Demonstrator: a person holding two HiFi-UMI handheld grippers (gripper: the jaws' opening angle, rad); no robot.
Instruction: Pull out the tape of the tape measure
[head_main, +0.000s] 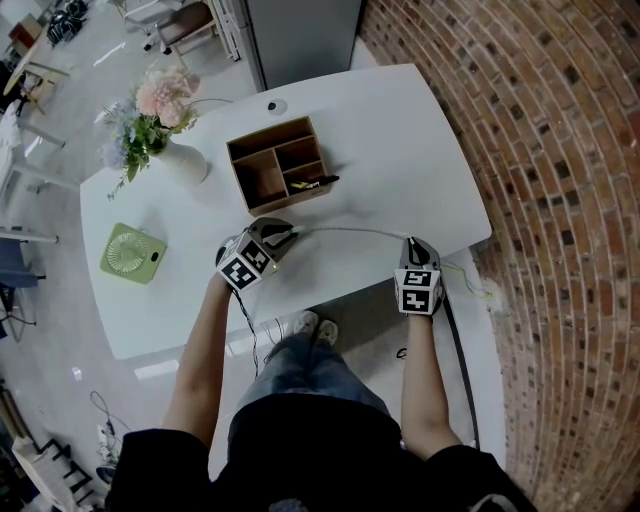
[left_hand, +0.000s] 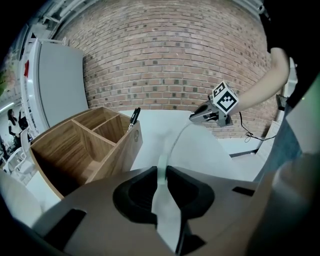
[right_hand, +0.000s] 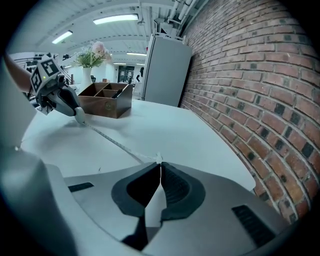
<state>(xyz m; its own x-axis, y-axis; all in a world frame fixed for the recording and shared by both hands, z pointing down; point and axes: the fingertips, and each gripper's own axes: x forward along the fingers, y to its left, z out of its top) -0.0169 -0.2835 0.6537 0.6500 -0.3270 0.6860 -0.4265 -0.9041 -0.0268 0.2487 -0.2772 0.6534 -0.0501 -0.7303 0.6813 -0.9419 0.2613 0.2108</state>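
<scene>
Left gripper (head_main: 284, 240) clamps tape measure (left_hand: 161, 172) between jaws. Right gripper (head_main: 412, 244) pinches tape (head_main: 350, 229) tip, jaws nearly together. Tape spans between grippers, over table (head_main: 400, 150) near front edge.

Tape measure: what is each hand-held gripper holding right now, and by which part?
The left hand-held gripper clamps the tape measure's case across its flat faces. The right hand-held gripper pinches the pulled-out tape at its very end.
</scene>
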